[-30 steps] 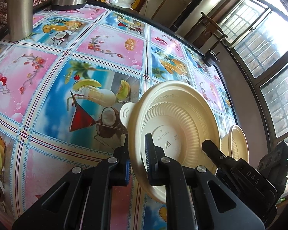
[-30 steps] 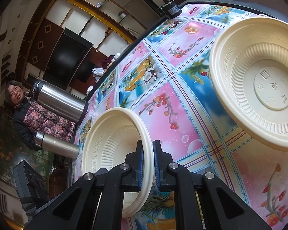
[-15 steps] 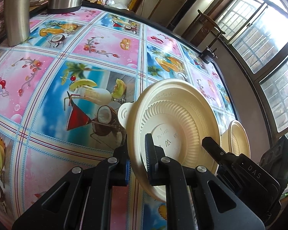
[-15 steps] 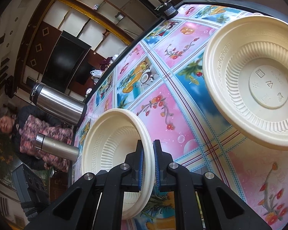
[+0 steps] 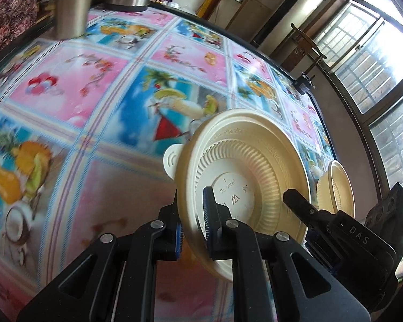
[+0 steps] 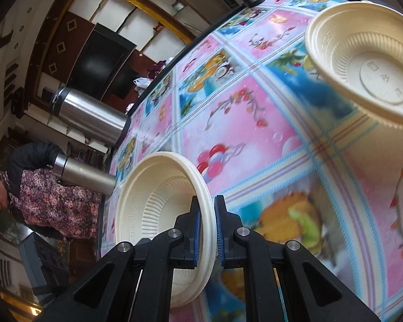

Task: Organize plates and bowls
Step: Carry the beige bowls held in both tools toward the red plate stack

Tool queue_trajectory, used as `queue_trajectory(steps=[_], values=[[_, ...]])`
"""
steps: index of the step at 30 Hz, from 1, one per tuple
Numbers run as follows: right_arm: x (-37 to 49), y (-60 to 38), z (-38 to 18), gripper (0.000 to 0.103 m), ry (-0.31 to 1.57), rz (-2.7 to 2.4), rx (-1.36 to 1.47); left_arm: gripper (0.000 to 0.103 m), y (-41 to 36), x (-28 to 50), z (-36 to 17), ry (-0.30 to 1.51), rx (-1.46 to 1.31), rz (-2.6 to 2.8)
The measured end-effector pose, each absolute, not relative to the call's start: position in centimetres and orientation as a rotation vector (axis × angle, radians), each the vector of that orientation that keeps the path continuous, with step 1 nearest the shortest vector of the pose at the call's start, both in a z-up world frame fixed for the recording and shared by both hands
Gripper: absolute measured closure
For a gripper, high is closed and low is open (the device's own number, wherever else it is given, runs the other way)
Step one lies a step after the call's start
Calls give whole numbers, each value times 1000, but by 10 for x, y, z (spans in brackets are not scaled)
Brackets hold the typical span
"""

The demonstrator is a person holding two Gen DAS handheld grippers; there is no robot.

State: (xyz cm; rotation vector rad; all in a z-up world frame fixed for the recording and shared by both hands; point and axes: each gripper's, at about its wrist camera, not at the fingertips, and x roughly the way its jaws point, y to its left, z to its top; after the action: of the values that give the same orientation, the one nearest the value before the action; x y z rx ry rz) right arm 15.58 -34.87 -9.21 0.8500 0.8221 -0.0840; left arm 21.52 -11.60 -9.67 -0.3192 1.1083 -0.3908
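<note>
Both bowls have swung across above the patterned table [image 5: 99,177], the left hand-held gripper [image 5: 193,222] clamping one bowl [image 5: 244,171] by its rim, the right hand-held gripper [image 6: 207,234] clamping the other bowl [image 6: 161,201], so stacking looks close.

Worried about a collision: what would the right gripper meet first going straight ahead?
Probably bare tablecloth; the right gripper, clamped on its bowl, points there. Depth unclear.

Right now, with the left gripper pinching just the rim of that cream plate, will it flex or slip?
The cream plate looks thin and moulded, so probably light. Its ribbed wall likely adds stiffness, though the rim may flex. The left gripper holds one edge only, so it could pivot if swung fast.
</note>
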Motion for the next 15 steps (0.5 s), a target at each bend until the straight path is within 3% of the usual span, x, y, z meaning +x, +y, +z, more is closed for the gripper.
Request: queue_trajectory(steps=[15], values=[[76, -290, -101, 93, 843, -25, 823, 93, -63, 132, -88, 1108, -253, -347]])
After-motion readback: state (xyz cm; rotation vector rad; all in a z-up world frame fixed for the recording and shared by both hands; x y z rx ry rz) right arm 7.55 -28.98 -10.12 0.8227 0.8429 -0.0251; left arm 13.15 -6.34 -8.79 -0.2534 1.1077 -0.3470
